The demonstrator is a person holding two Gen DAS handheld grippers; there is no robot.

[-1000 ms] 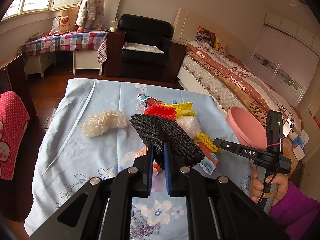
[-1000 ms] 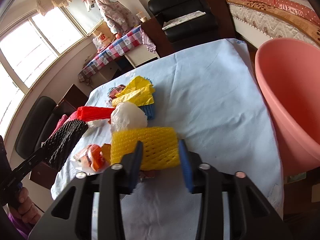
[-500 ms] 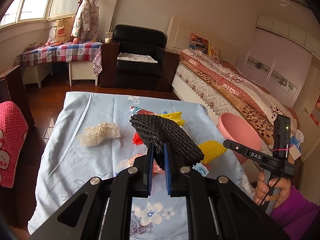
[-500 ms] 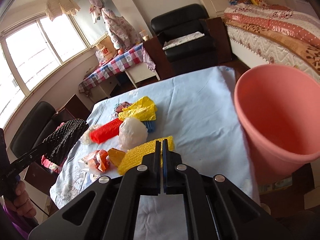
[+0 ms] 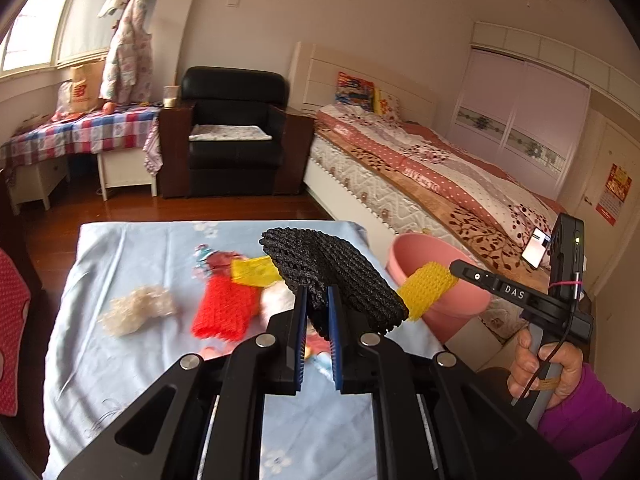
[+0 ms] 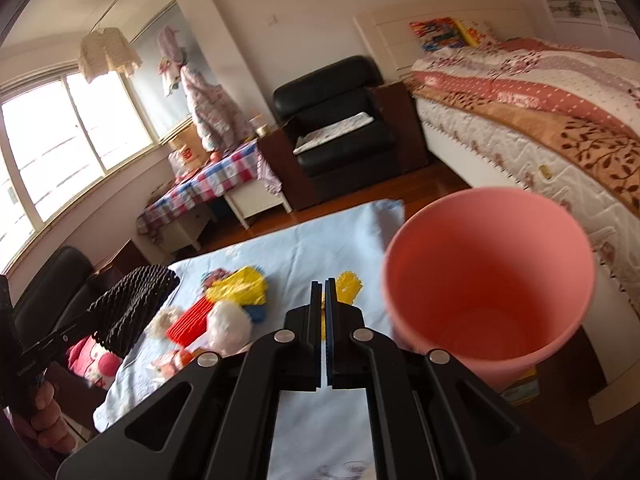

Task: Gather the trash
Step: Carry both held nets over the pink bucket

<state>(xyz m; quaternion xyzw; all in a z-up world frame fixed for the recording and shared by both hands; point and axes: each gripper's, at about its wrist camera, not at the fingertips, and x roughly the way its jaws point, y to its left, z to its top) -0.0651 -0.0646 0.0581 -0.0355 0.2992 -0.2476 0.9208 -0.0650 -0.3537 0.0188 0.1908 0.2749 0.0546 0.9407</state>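
Note:
My left gripper (image 5: 317, 300) is shut on a black foam net (image 5: 332, 276) and holds it above the blue tablecloth (image 5: 120, 360). My right gripper (image 6: 324, 288) is shut on a yellow foam net (image 6: 347, 288), raised beside the pink bin (image 6: 488, 284); in the left wrist view the yellow net (image 5: 426, 290) hangs in front of the bin (image 5: 452, 308). On the cloth lie a red foam net (image 5: 224, 312), a yellow wrapper (image 5: 252, 272), a white bag (image 6: 228, 326) and a clear crumpled plastic wad (image 5: 138, 308).
The bin stands off the table's right edge, next to the bed (image 5: 440, 184). A black armchair (image 5: 232, 132) and a checked side table (image 5: 80, 132) stand behind. A red dotted chair (image 5: 12, 340) is at the left.
Both grippers have risen. My right gripper closed on the yellow net, lifted it off the cloth and carried it toward the bin. The left still holds the black net.

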